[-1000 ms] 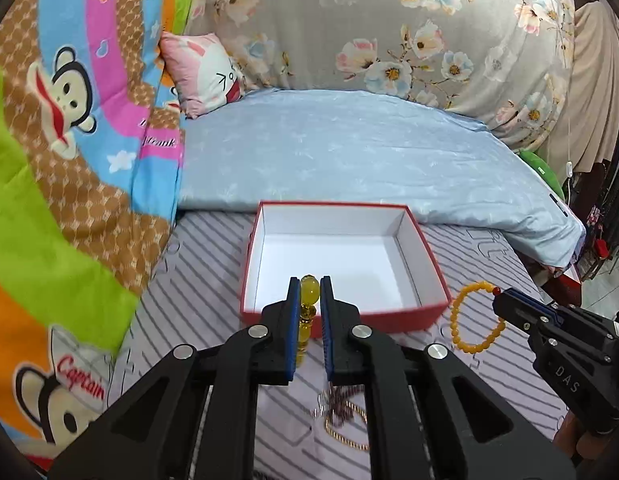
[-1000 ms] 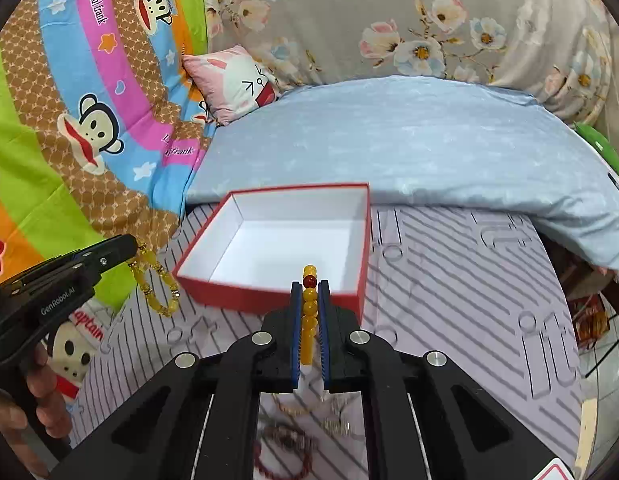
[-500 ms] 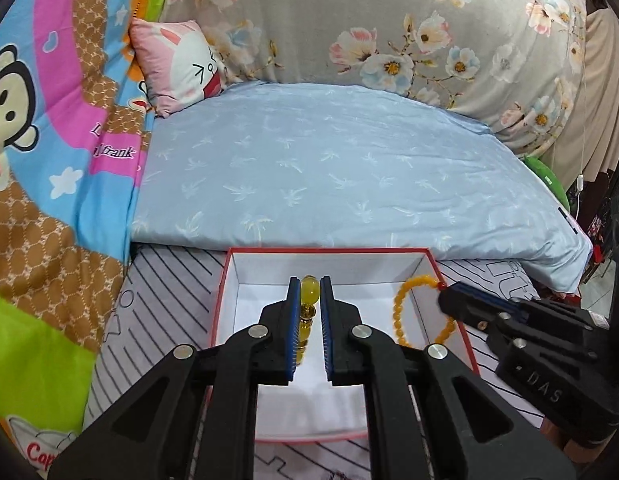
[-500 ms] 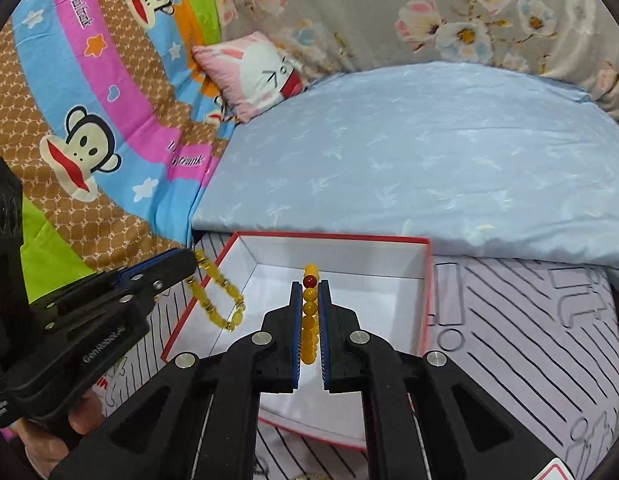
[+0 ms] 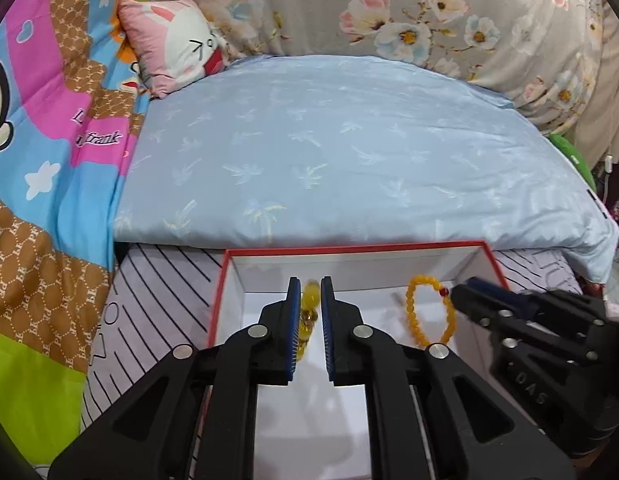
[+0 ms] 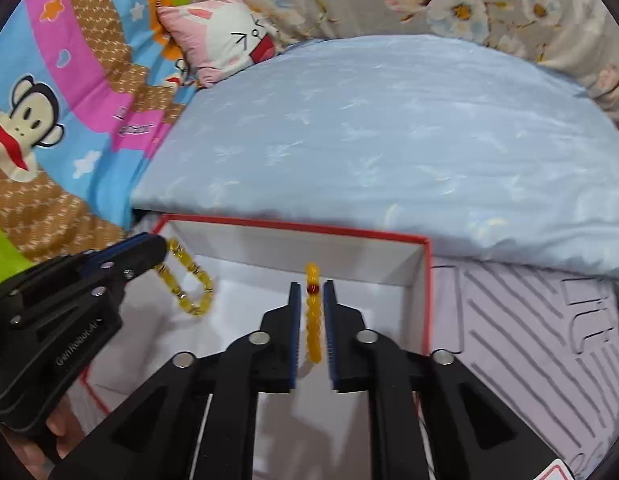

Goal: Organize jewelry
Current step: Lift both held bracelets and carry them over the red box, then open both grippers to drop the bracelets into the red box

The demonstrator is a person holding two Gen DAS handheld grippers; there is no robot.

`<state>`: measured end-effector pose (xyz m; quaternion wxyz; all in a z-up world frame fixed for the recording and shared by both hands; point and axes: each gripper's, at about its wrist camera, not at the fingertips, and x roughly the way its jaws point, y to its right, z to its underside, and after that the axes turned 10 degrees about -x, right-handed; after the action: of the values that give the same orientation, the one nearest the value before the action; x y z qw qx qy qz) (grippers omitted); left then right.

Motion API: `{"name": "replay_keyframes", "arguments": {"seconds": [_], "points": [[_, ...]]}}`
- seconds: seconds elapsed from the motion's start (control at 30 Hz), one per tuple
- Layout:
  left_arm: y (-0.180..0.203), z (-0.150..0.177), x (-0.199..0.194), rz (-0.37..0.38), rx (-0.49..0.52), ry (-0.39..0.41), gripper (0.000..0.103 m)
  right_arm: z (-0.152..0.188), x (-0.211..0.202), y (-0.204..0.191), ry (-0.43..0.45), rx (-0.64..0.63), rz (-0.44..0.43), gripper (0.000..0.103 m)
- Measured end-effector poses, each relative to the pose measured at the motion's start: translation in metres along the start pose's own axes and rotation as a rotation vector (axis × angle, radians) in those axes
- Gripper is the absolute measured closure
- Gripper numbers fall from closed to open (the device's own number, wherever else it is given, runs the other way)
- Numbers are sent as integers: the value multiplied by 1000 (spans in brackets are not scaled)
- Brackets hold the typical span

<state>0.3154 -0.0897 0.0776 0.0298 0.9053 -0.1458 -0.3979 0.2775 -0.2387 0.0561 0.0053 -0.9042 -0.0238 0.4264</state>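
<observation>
A red box (image 5: 349, 249) with a white inside lies open on the striped sheet. My left gripper (image 5: 310, 280) hangs over its left part with its jaws opening. The chunky yellow bracelet (image 5: 309, 312) shows blurred between the pads, loose from them. Over the right part, my right gripper (image 6: 311, 284) has its jaws opening too, and the orange bead bracelet (image 6: 313, 320) hangs in the gap with space on both sides. In the right wrist view the left gripper (image 6: 157, 246) has the yellow bracelet (image 6: 189, 284) dangling at its tip. The right gripper (image 5: 469, 292) appears in the left wrist view beside the orange bracelet (image 5: 429, 312).
A light blue quilt (image 5: 349, 152) rises just behind the box (image 6: 293, 226). A pink pillow (image 5: 173, 44) and a bright monkey-print blanket (image 5: 37, 160) lie at the left, floral cloth (image 5: 429, 12) at the back. Striped lilac sheet (image 6: 529, 320) runs right of the box.
Both grippers moved forward and down from in front of the box to over its inside, carrying the bracelets. Both pairs of jaws have parted, the right more plainly.
</observation>
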Motion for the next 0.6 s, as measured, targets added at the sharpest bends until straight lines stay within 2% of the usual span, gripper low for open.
{"name": "replay_keyframes", "arguments": {"seconds": [0.03, 0.07, 0.1, 0.23, 0.6], "points": [[-2, 0, 0, -18, -10, 10, 69, 0, -2, 2, 9, 1, 27, 70], [-4, 0, -2, -36, -21, 30, 60, 1, -6, 5, 23, 7, 42, 58], [-6, 1, -7, -50, -25, 55, 51, 2, -12, 7, 41, 17, 52, 56], [-7, 3, -22, -88, 0, 96, 49, 10, -33, 12, 81, 29, 66, 56], [-10, 27, -63, -94, -6, 94, 49, 50, -89, -6, 133, 10, 37, 56]]}}
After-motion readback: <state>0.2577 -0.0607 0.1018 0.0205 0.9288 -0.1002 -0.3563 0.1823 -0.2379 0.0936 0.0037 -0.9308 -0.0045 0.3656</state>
